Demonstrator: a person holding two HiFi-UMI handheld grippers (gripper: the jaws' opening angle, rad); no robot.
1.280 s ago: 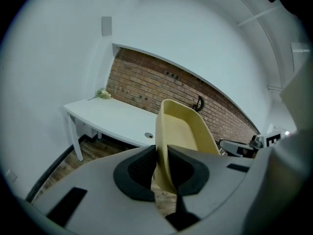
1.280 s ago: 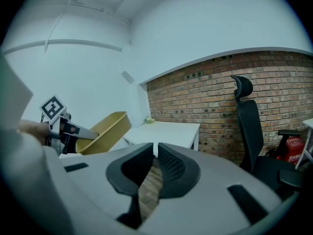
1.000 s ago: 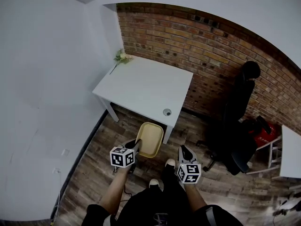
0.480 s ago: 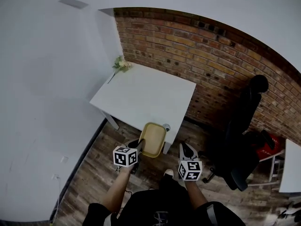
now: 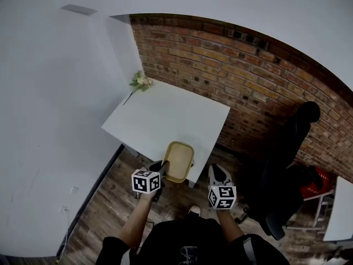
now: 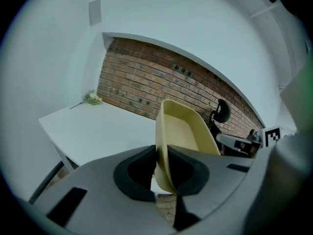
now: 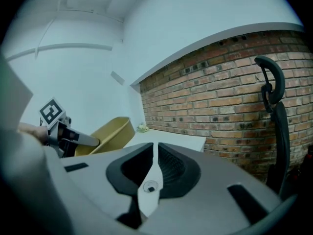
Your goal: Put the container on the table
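A pale yellow container [image 5: 178, 161] hangs over the near edge of the white table [image 5: 165, 120]. My left gripper [image 5: 161, 169] is shut on its near rim. In the left gripper view the container [image 6: 182, 136] stands tilted on edge between the jaws of my left gripper [image 6: 160, 164]. My right gripper [image 5: 217, 174] floats to the right of the container, shut and holding nothing. The right gripper view shows my right gripper [image 7: 155, 152] with jaws together, and the container [image 7: 108, 134] with the left gripper at the left.
A small sprig of flowers [image 5: 139, 81] lies at the table's far left corner. A brick wall [image 5: 248, 87] runs behind the table. A black office chair [image 5: 287, 164] stands to the right, with a red object [image 5: 314, 186] beyond it. Wooden floor lies below.
The container has moved forward with my left gripper, from above the floor in front of the table to over the table's near edge. My right gripper has advanced alongside.
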